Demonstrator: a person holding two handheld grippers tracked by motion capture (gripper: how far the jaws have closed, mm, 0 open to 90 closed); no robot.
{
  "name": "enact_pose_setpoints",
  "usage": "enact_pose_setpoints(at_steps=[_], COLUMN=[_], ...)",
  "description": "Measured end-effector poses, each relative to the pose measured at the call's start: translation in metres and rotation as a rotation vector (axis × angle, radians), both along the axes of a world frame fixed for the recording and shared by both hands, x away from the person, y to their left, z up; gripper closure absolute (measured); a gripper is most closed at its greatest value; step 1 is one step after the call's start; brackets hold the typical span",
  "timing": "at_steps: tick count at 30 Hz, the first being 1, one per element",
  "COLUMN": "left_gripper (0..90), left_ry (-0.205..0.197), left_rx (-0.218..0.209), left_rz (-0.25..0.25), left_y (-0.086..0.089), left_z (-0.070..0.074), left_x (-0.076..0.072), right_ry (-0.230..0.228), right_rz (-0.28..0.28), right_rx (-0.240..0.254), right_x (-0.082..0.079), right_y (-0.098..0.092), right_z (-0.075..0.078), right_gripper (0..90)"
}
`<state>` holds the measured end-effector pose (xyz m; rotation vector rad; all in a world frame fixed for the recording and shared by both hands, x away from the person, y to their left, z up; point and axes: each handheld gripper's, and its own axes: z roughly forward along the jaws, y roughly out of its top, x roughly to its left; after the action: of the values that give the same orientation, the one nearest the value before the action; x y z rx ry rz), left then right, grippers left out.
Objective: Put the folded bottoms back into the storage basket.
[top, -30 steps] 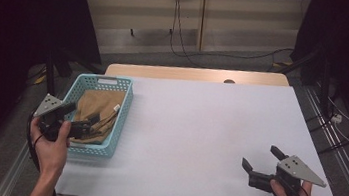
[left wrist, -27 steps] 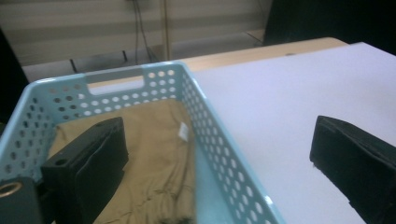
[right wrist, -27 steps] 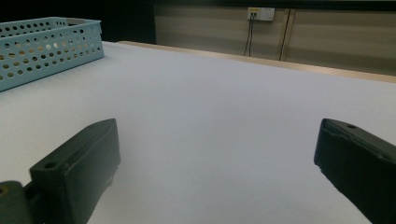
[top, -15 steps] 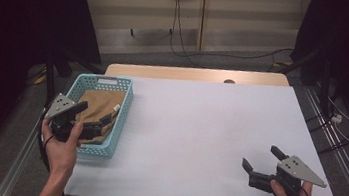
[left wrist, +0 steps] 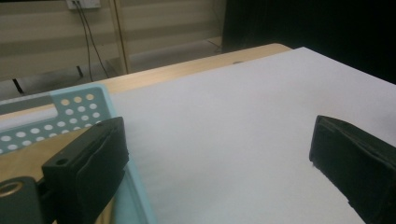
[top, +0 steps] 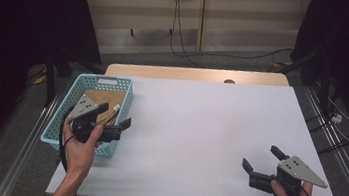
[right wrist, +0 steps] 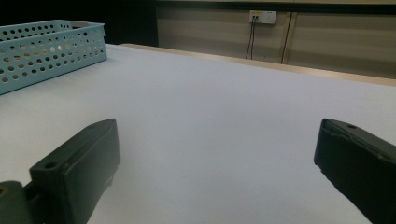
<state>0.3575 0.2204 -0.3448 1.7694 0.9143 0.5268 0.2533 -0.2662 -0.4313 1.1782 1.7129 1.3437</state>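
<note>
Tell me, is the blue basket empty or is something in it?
Not empty. The blue basket holds flat brown pieces, seen from the high view. What they are, I cannot tell.

White table cover [top: 199, 126], wooden table edge [top: 195, 74], wall socket [right wrist: 263, 17], dangling cables [top: 181, 23]

2 black grippers [top: 113, 120] [top: 261, 165] (grey 3-cornered plates on top), trailing black cables, bare forearms
</note>
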Motion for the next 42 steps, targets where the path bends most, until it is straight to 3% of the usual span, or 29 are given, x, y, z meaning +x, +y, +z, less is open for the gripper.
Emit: enact_pose_setpoints(at_steps=[8, 20, 22, 28, 29, 32, 42], left_gripper=[4.4, 4.4, 4.4, 4.4, 4.4, 4.4, 4.2], left_ry=[-0.017, 0.025, 0.021, 0.03, 0.034, 0.056, 0.051], left_rx=[0.015, 0.017, 0.038, 0.027, 0.034, 0.0, -0.008], left_rz=[-0.026, -0.066, -0.068, -0.079, -0.077, -0.062, -0.032], left_y=[-0.015, -0.03, -0.032, -0.037, -0.037, -0.036, -0.032], left_z=[-0.005, -0.027, -0.031, -0.042, -0.043, -0.049, -0.062], left_x=[-0.001, -0.002, -0.002, -0.004, -0.004, -0.002, -0.003], right_ry=[0.0, 0.002, 0.001, 0.0, 0.001, 0.002, 0.003], right_rz=[0.001, 0.002, 0.002, 0.002, 0.003, 0.003, -0.002], right_rx=[0.003, 0.0, -0.001, 0.0, -0.002, -0.001, 0.001], right_x=[0.0, 0.0, 0.0, 0.0, 0.0, 0.0, 0.0], right_y=[0.0, 0.0, 0.0, 0.0, 0.0, 0.0, 0.0], right_z=[0.0, 0.0, 0.0, -0.001, 0.0, -0.001, -0.001], right_gripper=[0.2, 0.2, 0.2, 0.2, 0.2, 0.2, 0.2])
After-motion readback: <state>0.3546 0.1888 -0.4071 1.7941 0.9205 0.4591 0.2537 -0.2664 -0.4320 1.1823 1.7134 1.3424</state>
